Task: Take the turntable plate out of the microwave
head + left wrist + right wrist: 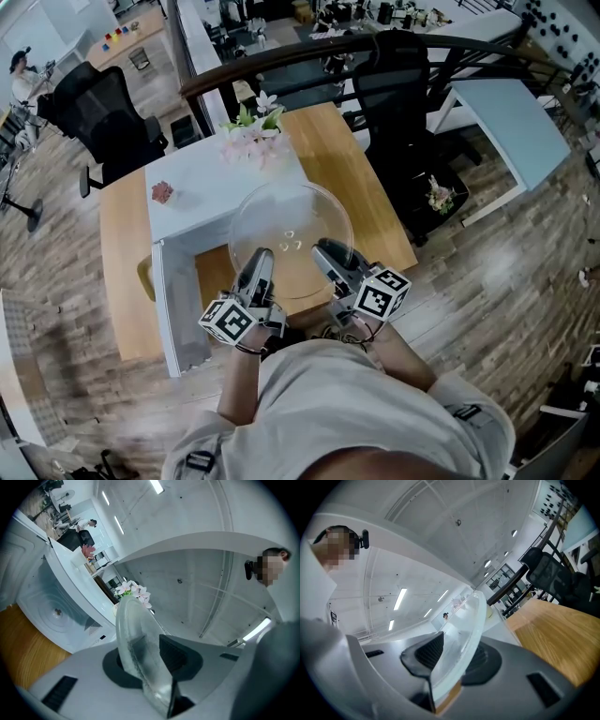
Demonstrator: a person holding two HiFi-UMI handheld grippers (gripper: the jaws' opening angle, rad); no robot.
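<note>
The clear glass turntable plate (291, 234) hangs level over the wooden table (361, 178), just in front of the white microwave (202, 192). My left gripper (259, 265) is shut on the plate's near-left rim and my right gripper (327, 255) is shut on its near-right rim. In the left gripper view the plate (133, 630) stands edge-on between the dark pads of the left gripper (146, 660). The right gripper view shows the plate (465, 632) clamped the same way in the right gripper (449, 660).
The microwave's white door (176, 314) stands open at the left, below the plate. Pink flowers (253, 127) and a small reddish object (162, 192) sit on the microwave's top. Black office chairs (394, 89) stand beyond the table, and a railing (281, 67) runs behind it.
</note>
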